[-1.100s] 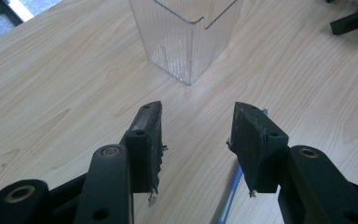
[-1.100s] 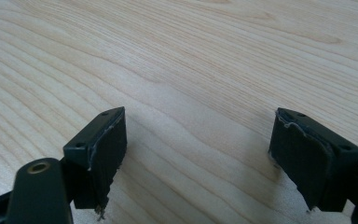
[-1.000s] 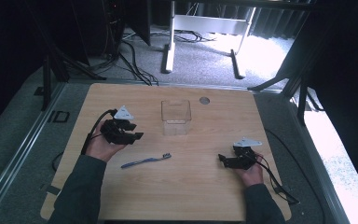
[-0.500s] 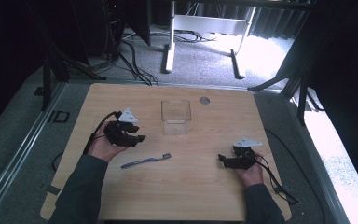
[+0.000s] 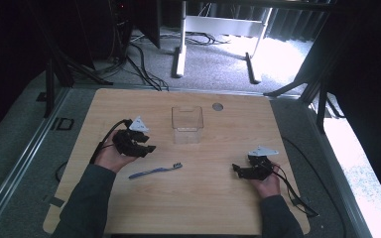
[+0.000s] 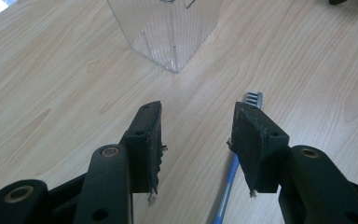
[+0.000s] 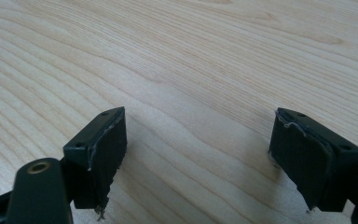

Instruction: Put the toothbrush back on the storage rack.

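Observation:
A blue toothbrush (image 5: 155, 171) lies flat on the wooden table (image 5: 218, 208), left of the middle. My left gripper (image 5: 148, 148) hovers just above and left of it, open, with nothing between its jaws. In the left gripper view the toothbrush (image 6: 228, 186) runs under the right jaw, its bristle head poking out beyond it, and my left gripper (image 6: 196, 122) points toward a clear plastic box (image 6: 165, 30). The clear box (image 5: 187, 125) stands upright at the table's middle back. My right gripper (image 5: 237, 170) rests low at the right, open and empty, its jaws (image 7: 198, 140) wide over bare wood.
A small round grey insert (image 5: 218, 106) sits in the tabletop behind the box. Cables (image 5: 292, 191) trail from both grippers toward the table's edges. Beyond the far edge are carpet, metal legs and loose wires.
My left gripper has drifted slightly toward the near side and right, closer to the toothbrush. The right gripper has stayed put.

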The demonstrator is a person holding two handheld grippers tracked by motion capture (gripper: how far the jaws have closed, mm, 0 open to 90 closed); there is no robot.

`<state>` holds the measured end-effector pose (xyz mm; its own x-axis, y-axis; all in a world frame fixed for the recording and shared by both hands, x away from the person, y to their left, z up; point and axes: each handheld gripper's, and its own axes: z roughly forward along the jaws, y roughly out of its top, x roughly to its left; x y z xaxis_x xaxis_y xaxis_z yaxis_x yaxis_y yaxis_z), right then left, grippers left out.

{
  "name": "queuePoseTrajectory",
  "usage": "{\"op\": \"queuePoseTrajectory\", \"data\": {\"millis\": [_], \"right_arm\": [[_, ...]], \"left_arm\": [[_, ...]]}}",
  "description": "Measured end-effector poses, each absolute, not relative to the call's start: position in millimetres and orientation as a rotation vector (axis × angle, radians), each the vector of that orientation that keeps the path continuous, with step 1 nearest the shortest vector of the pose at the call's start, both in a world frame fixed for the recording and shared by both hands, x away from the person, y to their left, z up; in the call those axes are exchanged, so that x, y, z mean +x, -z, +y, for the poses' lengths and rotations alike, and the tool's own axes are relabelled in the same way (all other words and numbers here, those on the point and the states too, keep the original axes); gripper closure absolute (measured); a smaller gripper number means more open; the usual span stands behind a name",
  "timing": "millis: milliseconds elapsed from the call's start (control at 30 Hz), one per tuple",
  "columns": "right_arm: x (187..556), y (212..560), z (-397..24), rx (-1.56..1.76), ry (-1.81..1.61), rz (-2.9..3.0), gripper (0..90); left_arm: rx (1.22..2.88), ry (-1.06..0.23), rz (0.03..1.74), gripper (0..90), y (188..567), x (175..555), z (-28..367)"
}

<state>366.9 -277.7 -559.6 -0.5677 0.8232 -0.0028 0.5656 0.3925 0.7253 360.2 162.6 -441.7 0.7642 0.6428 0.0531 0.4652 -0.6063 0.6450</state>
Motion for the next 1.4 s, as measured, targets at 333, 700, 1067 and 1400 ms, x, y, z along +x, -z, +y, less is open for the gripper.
{"op": "queuePoseTrajectory", "data": {"millis": [333, 700, 1067, 1400], "right_arm": [[367, 560, -278, 1.202, -0.984, 2.295, 18.4], [367, 560, -278, 1.201, -0.984, 2.296, 18.4], [367, 560, -278, 1.201, -0.984, 2.296, 18.4], [367, 560, -278, 1.200, -0.984, 2.296, 18.4]], "left_arm": [[2.350, -0.358, 0.824, 54.8, 444, 361, 161], [2.398, -0.343, 0.809, 55.6, 450, 363, 155], [2.425, -0.338, 0.807, 55.8, 454, 365, 151], [2.449, -0.327, 0.804, 55.9, 459, 365, 148]]}}
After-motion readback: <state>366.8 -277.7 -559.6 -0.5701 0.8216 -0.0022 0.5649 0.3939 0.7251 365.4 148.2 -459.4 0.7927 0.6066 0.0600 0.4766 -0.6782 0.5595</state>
